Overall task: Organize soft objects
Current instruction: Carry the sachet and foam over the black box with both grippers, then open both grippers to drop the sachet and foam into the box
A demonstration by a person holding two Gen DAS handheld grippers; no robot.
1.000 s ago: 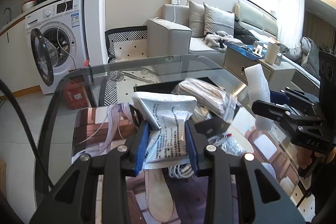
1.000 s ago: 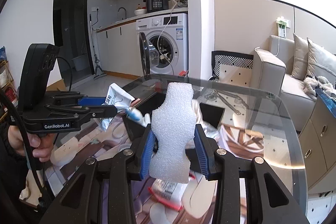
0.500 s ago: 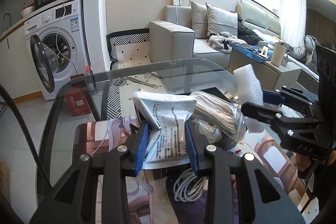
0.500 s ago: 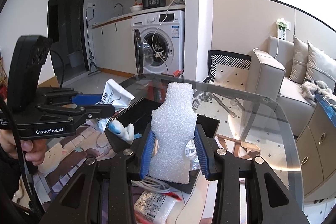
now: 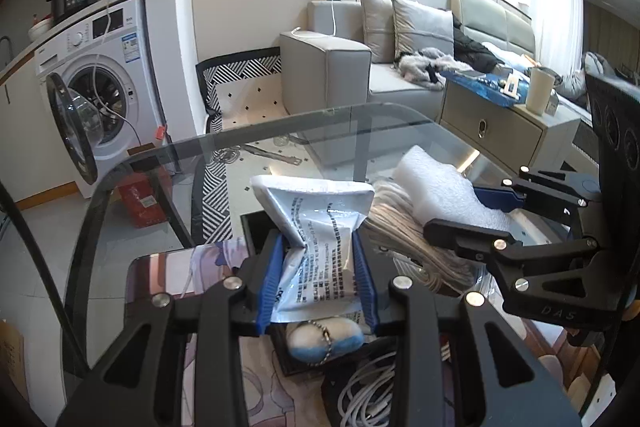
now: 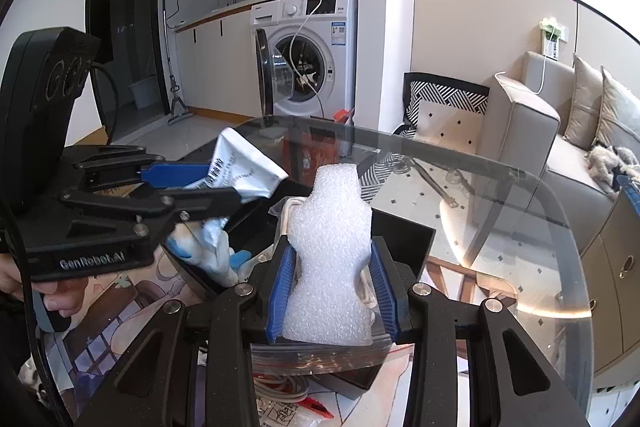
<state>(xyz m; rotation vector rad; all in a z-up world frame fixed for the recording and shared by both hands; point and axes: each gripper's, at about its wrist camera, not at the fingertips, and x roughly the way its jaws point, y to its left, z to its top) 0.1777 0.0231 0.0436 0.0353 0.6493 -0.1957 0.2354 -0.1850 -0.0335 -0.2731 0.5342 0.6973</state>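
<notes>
Tilting downward over black tray (image 6: 404, 239): left gripper (image 5: 318, 263) clamps packet (image 5: 320, 227), right gripper (image 6: 334, 297) clamps foam (image 6: 332, 247).

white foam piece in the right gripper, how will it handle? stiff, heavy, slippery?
Probably light for its size: the foam piece looks like airy, bubbly packing foam. Fairly self-supporting: it stands upright well above the right gripper without drooping. Likely squashy rather than fragile, since it narrows where the blue pads pinch it. The textured surface suggests it is not very slippery.

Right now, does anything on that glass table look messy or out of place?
Yes: a white cable lies in loose coils beside the black tray, not inside it, and a red-printed packet lies loose there too.
</notes>
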